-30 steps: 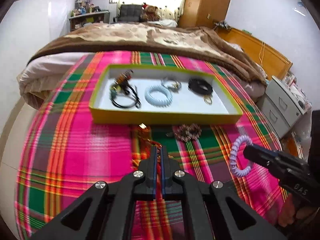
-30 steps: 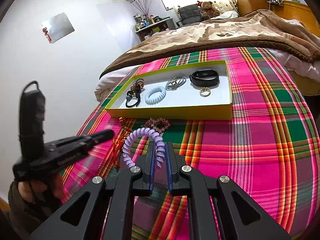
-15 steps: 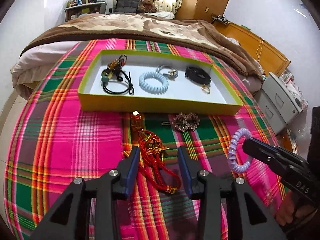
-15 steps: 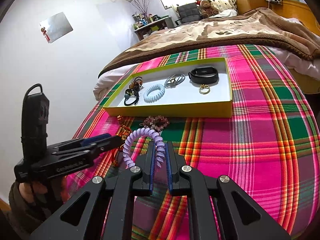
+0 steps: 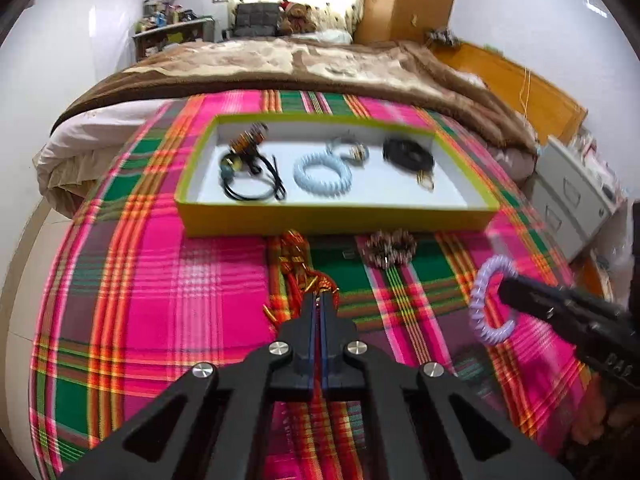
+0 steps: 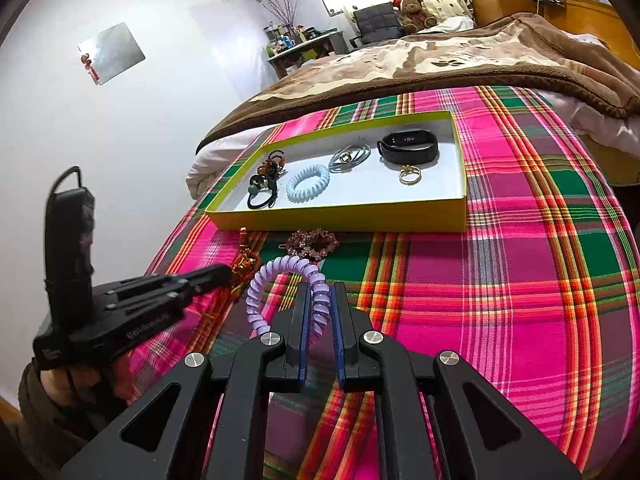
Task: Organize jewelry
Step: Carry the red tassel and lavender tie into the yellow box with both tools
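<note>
Red tassel cord (image 5: 298,276) — near end hidden behind the closed left gripper (image 5: 319,300); whether it is pinched cannot be told.
Tray contents — motion-blurred in the left wrist view.
Person's hand (image 6: 68,384) — mostly behind the gripper handle, sleeve cut by the frame edge.

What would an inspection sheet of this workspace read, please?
Surface: plaid blanket on a bed.
Job's things: tray holds blue coil, black band, gold ring, hair ties; tassel and hair clip lie in front of it.
Clutter: nothing seen.
Grippers: left tongs have just closed on the tassel; right tongs shut on purple coil.
Cables: yellow cord by the headboard.
Surroundings: brown blanket, teddy bear, drawers.
</note>
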### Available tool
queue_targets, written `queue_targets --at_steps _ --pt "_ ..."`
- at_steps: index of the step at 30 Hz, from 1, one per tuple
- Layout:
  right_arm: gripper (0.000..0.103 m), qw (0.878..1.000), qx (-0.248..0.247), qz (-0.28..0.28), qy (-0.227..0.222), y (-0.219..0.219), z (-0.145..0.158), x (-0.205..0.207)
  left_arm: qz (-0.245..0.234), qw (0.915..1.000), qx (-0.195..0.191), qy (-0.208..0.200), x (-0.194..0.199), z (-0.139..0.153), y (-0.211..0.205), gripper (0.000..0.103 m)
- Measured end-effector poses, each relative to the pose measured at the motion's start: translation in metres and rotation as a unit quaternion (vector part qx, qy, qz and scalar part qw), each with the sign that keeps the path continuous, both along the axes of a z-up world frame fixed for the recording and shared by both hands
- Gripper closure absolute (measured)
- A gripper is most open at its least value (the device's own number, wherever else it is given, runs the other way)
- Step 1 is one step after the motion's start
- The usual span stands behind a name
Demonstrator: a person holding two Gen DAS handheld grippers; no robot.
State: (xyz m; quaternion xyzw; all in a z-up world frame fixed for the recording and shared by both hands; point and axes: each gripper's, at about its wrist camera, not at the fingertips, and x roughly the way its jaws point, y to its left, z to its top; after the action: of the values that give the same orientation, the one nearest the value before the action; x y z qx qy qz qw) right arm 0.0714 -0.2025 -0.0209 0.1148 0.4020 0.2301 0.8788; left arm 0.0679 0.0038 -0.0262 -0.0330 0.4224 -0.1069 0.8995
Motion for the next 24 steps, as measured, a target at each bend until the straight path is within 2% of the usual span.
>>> queue_targets --at_steps 5,8,12,15,19,22,24 --pt "0.093 1.000 -0.001 -0.001 0.002 0.000 -0.001 0.000 0.005 0.9992 -0.037 -0.018 -0.003 0.016 0.018 0.102" --pt "0.093 1.000 0.000 -0.001 0.002 0.001 0.000 0.000 0.012 0.9990 -0.038 -0.021 -0.003 0.018 0.024 0.102" --pt "0.093 1.000 -0.002 -0.001 0.000 0.001 0.001 0.000 0.019 0.9962 -0.079 -0.029 -0.005 0.028 0.037 0.102" --pt "0.093 1.000 -0.003 -0.002 0.001 0.002 0.001 0.000 0.020 0.9957 -0.076 -0.049 -0.007 0.041 0.042 0.102" --pt "0.093 1.000 -0.004 -0.003 -0.001 0.003 0.003 0.002 0.015 0.9960 -0.071 -0.051 -0.003 0.047 0.044 0.102" --pt "0.093 1.000 -0.004 -0.002 -0.004 0.005 0.006 0.001 0.011 0.9966 -0.076 -0.030 0.000 0.035 0.042 0.101" --pt "0.093 1.000 -0.006 -0.001 -0.005 0.006 0.006 0.000 0.004 0.9979 -0.063 -0.011 0.000 0.023 0.037 0.100"
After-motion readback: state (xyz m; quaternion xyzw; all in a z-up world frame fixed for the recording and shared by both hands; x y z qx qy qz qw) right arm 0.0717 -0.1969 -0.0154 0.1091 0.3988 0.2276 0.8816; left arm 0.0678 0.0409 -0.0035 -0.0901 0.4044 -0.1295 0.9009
